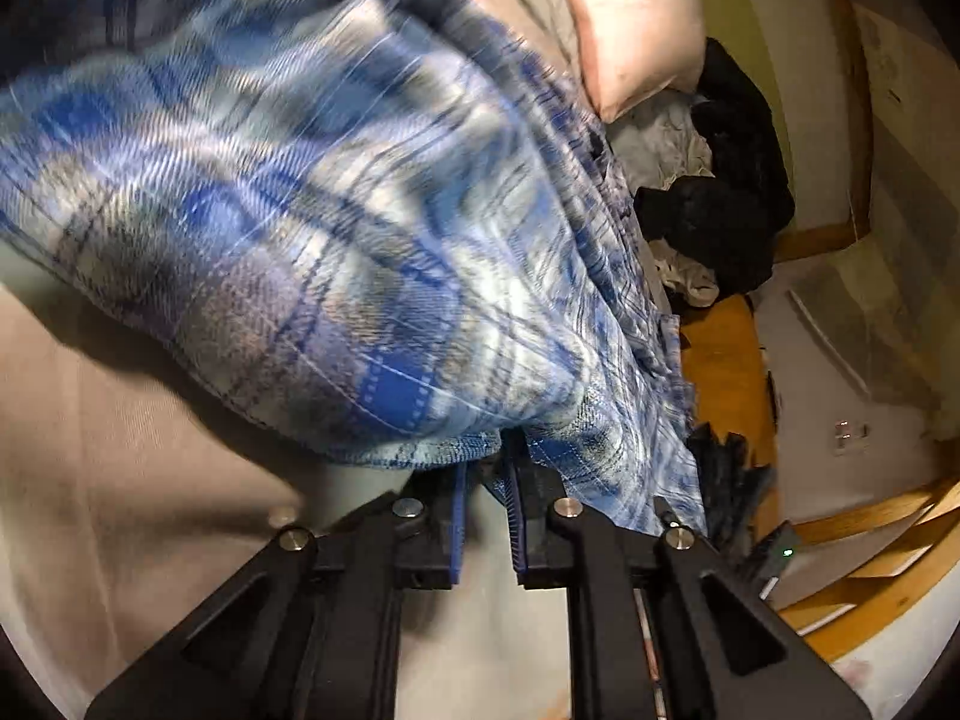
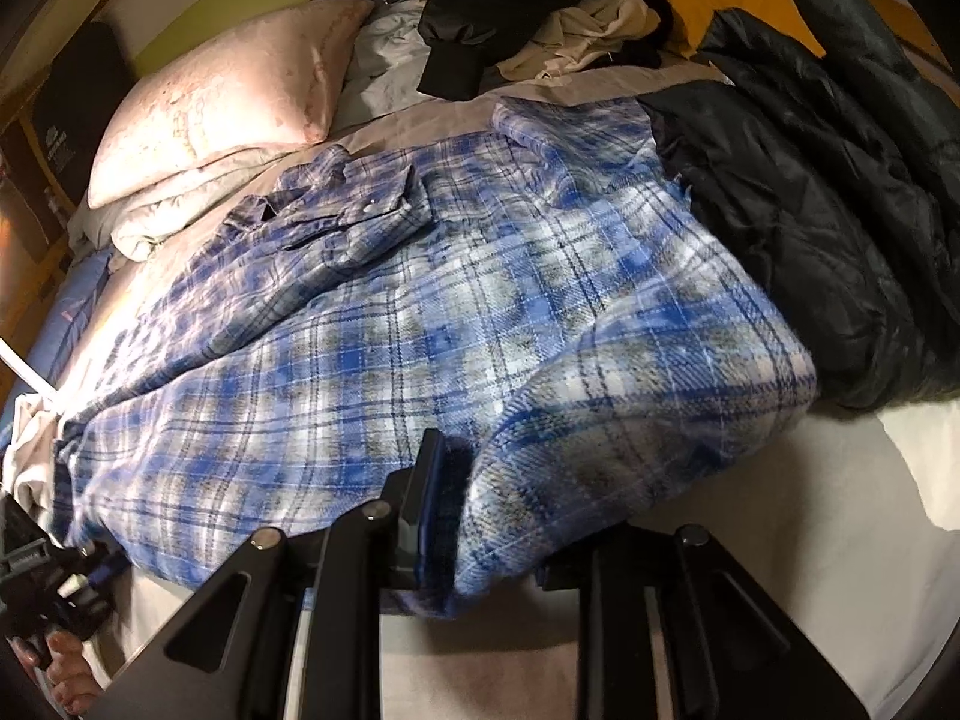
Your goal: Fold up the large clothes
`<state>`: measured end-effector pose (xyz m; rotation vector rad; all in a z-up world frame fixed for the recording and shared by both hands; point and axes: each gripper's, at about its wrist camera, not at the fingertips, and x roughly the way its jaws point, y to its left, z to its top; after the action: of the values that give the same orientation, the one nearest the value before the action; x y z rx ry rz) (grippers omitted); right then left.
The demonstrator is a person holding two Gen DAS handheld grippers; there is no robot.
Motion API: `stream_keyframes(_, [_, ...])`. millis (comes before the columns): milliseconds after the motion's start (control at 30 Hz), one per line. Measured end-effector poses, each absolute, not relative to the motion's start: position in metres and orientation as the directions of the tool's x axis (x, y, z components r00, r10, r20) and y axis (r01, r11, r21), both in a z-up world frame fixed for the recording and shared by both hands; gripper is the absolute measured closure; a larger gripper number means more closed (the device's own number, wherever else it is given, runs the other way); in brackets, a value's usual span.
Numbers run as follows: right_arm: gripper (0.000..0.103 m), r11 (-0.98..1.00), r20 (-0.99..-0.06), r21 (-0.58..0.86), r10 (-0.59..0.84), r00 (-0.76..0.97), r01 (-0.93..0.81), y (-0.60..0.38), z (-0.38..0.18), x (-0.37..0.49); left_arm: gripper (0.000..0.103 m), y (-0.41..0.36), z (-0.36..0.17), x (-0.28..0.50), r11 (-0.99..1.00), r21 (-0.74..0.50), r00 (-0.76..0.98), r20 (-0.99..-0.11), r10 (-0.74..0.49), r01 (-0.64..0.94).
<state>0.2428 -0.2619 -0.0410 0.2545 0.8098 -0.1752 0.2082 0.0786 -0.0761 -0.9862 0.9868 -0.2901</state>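
While the left gripper [image 1: 487,468] pinches a hem of the plaid shirt [image 1: 312,228], the cloth bulges up blurred ahead of it, filling most of the left wrist view. The blue pads stand close, with the shirt edge caught at their tips, so it is clamped on the shirt. Under it lies the beige sheet [image 1: 120,480]. A pink pillow [image 1: 630,18] sits at the bed's head edge, a pile of dark clothes [image 1: 726,180] just beside it, and an orange cloth [image 1: 720,360] past that.

Right wrist view: the shirt [image 2: 390,312] lies spread across the bed's middle, collar toward the pillow [image 2: 222,102]. The right gripper [image 2: 474,480] has a fold of shirt bunched between its fingers. The left finger [image 2: 429,480] presses the cloth and the right one is hidden under it, so it grips the shirt near the bed's near edge. A dark jacket [image 2: 798,228] lies along the right edge, touching the shirt. The clothes pile [image 2: 480,18] is at the far edge. A hand [image 2: 60,666] with the other gripper shows at the lower left corner.
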Motion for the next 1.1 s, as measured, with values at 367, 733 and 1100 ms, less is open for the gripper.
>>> stream_keyframes(367, [0.081,0.946,-0.739,0.189,-0.039,0.672,0.262,-0.275,-0.042,0.243,0.032,0.031,-0.034,0.194,0.868,-0.476,0.609,-0.733,-0.304,-0.141])
stream_keyframes(733, [0.081,0.948,-0.74,0.18,-0.046,0.671,0.263,-0.275,-0.042,0.245,0.001,0.052,-0.041,0.214,0.864,-0.471,0.674,-0.698,-0.243,-0.177])
stream_keyframes(1100, [0.084,0.959,-0.682,0.042,-0.178,0.709,0.281,-0.275,-0.042,0.252,0.093,0.083,-0.042,0.251,0.893,-0.384,0.695,-0.709,-0.121,-0.236])
